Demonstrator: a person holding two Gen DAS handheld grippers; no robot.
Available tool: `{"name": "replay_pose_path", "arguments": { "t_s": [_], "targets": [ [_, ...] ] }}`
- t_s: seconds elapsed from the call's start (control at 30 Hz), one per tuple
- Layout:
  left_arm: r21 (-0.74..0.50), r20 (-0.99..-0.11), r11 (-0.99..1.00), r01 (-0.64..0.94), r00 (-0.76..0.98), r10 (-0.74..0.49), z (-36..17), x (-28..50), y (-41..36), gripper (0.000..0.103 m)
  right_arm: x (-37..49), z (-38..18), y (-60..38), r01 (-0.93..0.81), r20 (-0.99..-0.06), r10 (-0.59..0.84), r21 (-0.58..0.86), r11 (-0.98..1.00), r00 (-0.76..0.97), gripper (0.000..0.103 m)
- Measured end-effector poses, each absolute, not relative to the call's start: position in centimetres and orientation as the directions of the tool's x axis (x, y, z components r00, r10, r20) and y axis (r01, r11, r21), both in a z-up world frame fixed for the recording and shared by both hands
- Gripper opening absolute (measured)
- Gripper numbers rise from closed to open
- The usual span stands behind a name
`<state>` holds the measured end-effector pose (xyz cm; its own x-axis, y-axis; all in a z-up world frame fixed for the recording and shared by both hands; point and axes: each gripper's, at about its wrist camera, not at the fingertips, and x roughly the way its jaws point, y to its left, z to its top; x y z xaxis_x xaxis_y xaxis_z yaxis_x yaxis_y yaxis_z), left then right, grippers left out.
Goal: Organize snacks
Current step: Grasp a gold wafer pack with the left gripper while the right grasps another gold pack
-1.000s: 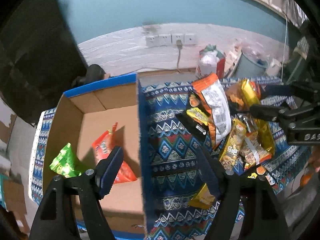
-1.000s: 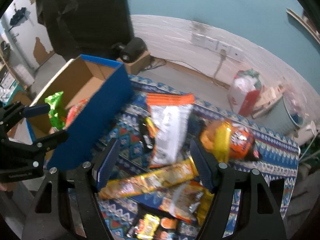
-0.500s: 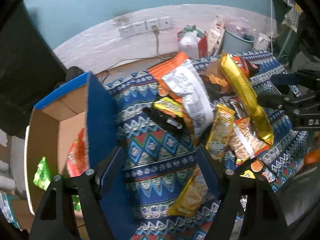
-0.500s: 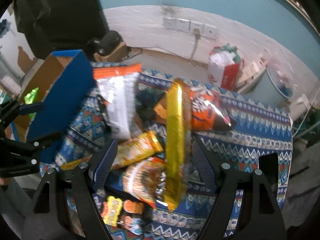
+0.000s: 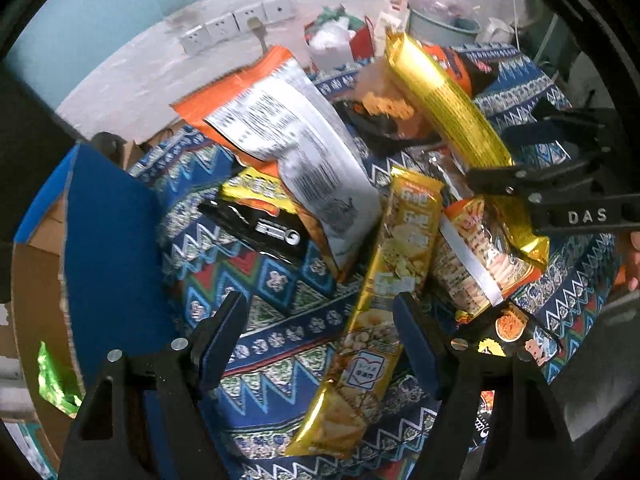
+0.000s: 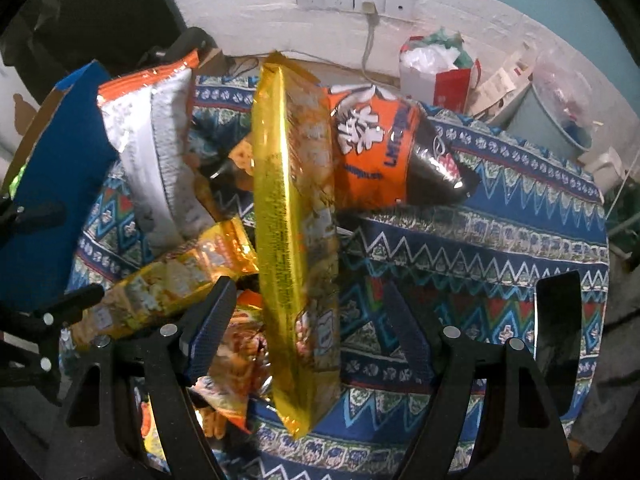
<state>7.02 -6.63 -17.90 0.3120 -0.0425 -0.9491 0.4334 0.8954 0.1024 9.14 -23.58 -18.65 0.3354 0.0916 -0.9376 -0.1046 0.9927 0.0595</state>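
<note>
- My left gripper (image 5: 320,330) points down at the patterned cloth (image 5: 280,320), its jaws standing apart with nothing pressed between the pads.
- A long yellow popcorn packet (image 5: 384,292) lies between its fingers, nearer the right-hand one; I cannot tell whether that finger touches it.
- My right gripper (image 6: 308,318) also hangs over the pile with its jaws apart, gripping nothing.
- A long gold packet (image 6: 296,232) lies lengthwise between its fingers, and neither pad presses on it.
- In the left wrist view the same gold packet (image 5: 452,132) runs under the tips of my right gripper (image 5: 516,152), which reaches in from the right edge.
- A big silver bag with orange edges (image 5: 296,152) lies tilted on top of the heap, its printed back facing up.
- Partly under it are a small yellow packet (image 5: 256,196) and a black packet (image 5: 260,228).
- An orange and black bag (image 6: 380,152) lies just behind the gold packet, touching it.
- An orange snack bag with a clear strip (image 5: 472,264) lies beside the popcorn packet.
- The cardboard box with a blue wall (image 5: 108,248) stands at the left of the cloth, and a green packet (image 5: 54,376) lies inside it.
</note>
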Motion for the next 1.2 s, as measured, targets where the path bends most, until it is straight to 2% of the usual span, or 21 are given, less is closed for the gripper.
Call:
{"name": "replay_pose_path", "arguments": {
  "t_s": [0.13,0.17,0.23,0.3,0.47,0.73,0.8,0.87,0.9,0.97,1.03,1.2],
  "targets": [
    [0.087,-0.958,0.891,0.446,0.281,-0.048,-18.7,6.9,-7.0,0.077,9.5,-19.9,-23.8,-0.108,-0.942,0.103,0.072,0.991,0.318,0.076],
    [0.082,-0.96,0.89,0.449,0.274,-0.05,-18.8,6.9,-6.9,0.077,9.6,-20.1,-23.8,-0.109,-0.943,0.106,0.075,0.991,0.314,0.072],
    [0.073,-0.963,0.887,0.456,0.262,-0.055,-19.1,6.8,-7.1,0.078,9.8,-20.6,-23.7,-0.117,-0.945,0.11,0.077,0.99,0.307,0.061],
    [0.07,-0.965,0.883,0.464,0.256,-0.057,-19.4,6.8,-7.4,0.079,9.8,-20.9,-23.5,-0.134,-0.946,0.126,0.089,0.987,0.3,0.041],
    [0.075,-0.971,0.875,0.479,0.235,-0.046,-20.6,6.8,-8.3,0.08,9.1,-20.1,-22.6,-0.163,-0.944,0.084,0.033,0.986,0.318,0.035],
    [0.08,-0.978,0.859,0.507,0.207,-0.031,-22.9,7.2,-9.4,0.079,7.4,-18.6,-23.4,-0.139,-0.942,0.08,0.036,0.99,0.326,0.035],
    [0.088,-0.979,0.853,0.514,0.203,-0.021,-23.5,7.1,-9.7,0.066,6.8,-18.2,-23.6,-0.132,-0.941,0.079,0.037,0.991,0.329,0.034],
    [0.107,-0.976,0.844,0.525,0.216,-0.01,-23.9,6.9,-10.3,0.061,6.5,-18.0,-23.6,-0.126,-0.94,0.079,0.039,0.991,0.332,0.034],
    [0.11,-0.975,0.841,0.53,0.221,-0.012,-24.1,6.6,-10.8,0.051,6.4,-17.9,-23.7,-0.124,-0.939,0.079,0.039,0.992,0.335,0.034],
    [0.108,-0.974,0.834,0.541,0.225,-0.019,-24.0,6.2,-11.3,0.039,6.6,-17.7,-24.0,-0.121,-0.937,0.079,0.04,0.992,0.339,0.033],
    [0.107,-0.973,0.832,0.545,0.23,-0.026,-23.8,5.7,-11.7,0.036,6.3,-17.4,-24.0,-0.121,-0.936,0.084,0.044,0.992,0.342,0.026],
    [0.147,-0.962,0.813,0.564,0.273,-0.015,-22.9,3.8,-12.4,0.031,6.0,-17.1,-23.9,-0.121,-0.934,0.079,0.039,0.992,0.348,0.026]
  ]
}}
